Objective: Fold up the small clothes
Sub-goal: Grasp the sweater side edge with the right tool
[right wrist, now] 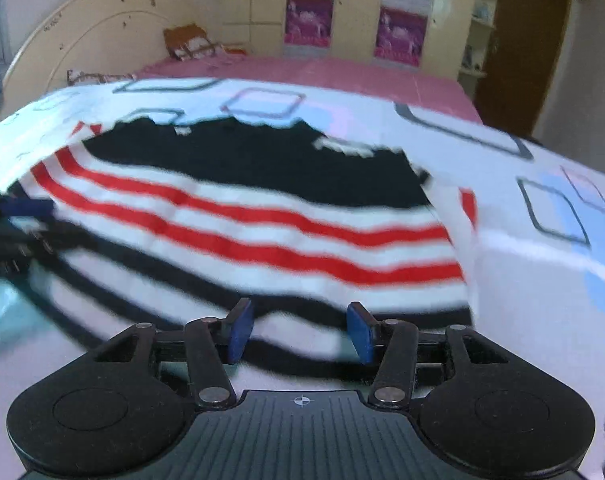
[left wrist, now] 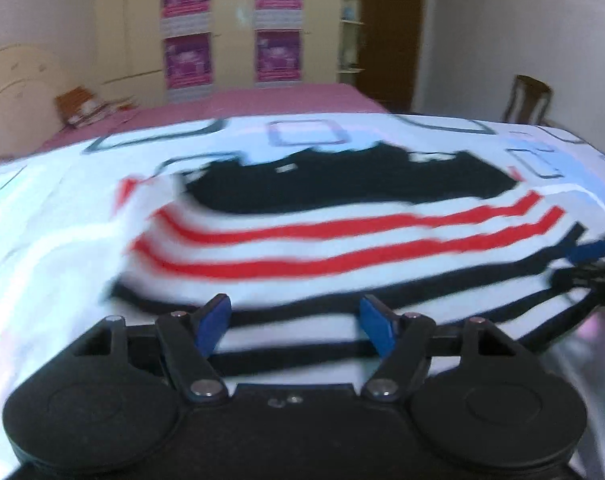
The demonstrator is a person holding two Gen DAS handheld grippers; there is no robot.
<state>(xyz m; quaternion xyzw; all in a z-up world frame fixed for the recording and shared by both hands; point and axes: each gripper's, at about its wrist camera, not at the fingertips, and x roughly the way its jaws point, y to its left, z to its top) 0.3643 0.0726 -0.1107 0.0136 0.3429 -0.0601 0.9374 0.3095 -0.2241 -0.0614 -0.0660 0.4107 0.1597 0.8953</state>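
A bed (right wrist: 382, 76) with a pink cover carries a white sheet (right wrist: 522, 248) printed with grey and purple squares. On the sheet lies a striped shirt (right wrist: 262, 216), black part toward 12 o'clock, red then black stripes toward 6 o'clock

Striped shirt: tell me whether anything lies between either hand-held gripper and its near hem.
Nothing visible does. The striped shirt lies flat on the patterned sheet, directly ahead of the open left hand-held gripper and open right hand-held gripper. Only bare cloth shows between their blue pads.
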